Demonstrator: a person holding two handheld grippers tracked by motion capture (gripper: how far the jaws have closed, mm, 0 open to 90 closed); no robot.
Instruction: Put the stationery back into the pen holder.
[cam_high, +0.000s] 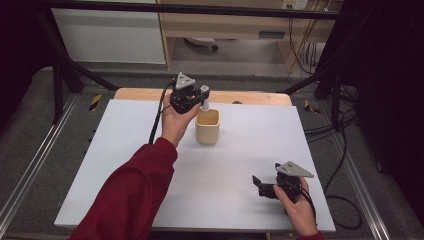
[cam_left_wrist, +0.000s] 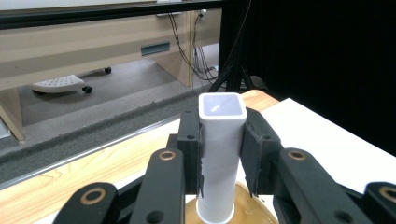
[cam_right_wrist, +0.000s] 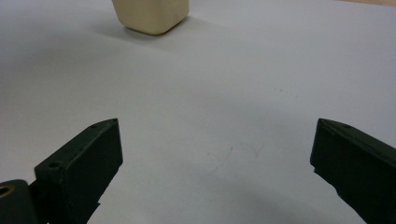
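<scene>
High view: a cream cup (cam_high: 207, 127) is seen on the white table top (cam_high: 150, 150), towards the far side, with bare surface all round it. A wooden edge (cam_high: 250, 97) runs behind the table top. The left gripper (cam_high: 200, 102) is held above the cup's far rim by a hand on a red-sleeved forearm (cam_high: 130, 195) reaching forward. A white tube (cam_high: 205, 103) is clamped upright between its jaws. The right gripper (cam_high: 259, 184) is rested low near the table's near right corner, well apart from the cup, jaws pointing left.

Left gripper view: the tube's square top (cam_left_wrist: 222, 107) is seen between the pads, both pressed on its sides; its lower end is over the cup's opening.

Right gripper view: the jaws are spread wide with nothing between them; the cup is seen farther off.
</scene>
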